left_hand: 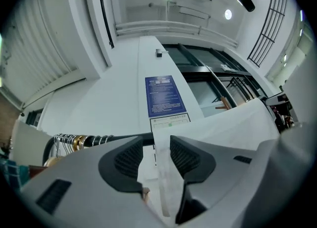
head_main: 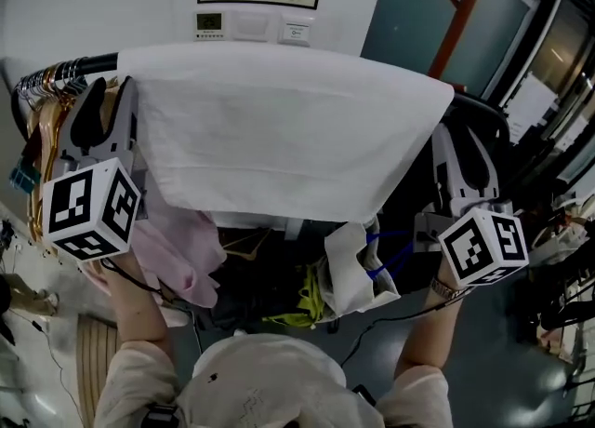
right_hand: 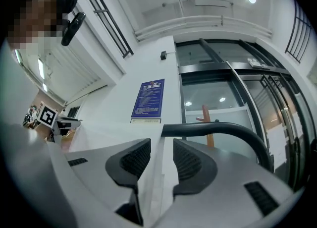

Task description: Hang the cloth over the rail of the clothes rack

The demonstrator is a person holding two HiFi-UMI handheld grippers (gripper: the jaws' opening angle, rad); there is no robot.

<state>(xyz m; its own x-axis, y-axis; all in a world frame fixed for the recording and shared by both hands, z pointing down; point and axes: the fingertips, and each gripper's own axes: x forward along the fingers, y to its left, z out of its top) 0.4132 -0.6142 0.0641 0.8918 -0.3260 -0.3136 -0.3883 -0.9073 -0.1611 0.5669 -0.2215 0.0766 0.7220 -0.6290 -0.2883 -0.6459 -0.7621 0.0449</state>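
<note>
A white cloth [head_main: 279, 128] lies draped across the black rail [head_main: 70, 69] of the clothes rack, and its lower edge hangs toward me. My left gripper [head_main: 107, 93] stands at the cloth's left edge and my right gripper [head_main: 457, 152] at its right edge. In the left gripper view the jaws [left_hand: 156, 155] are apart with a thin strip of the cloth [left_hand: 164, 182] running loose between the pads. The right gripper view shows the same: jaws [right_hand: 162, 160] apart, the cloth's edge [right_hand: 154, 185] in the gap, and the rail [right_hand: 223, 129] curving just beyond.
Metal hangers [head_main: 46, 91] crowd the rail's left end. Below the cloth hang a pink garment [head_main: 181, 249], a white bag [head_main: 358, 268] and something yellow [head_main: 311, 300]. A red coat stand [head_main: 456, 26] is behind at the right. Cables trail on the floor.
</note>
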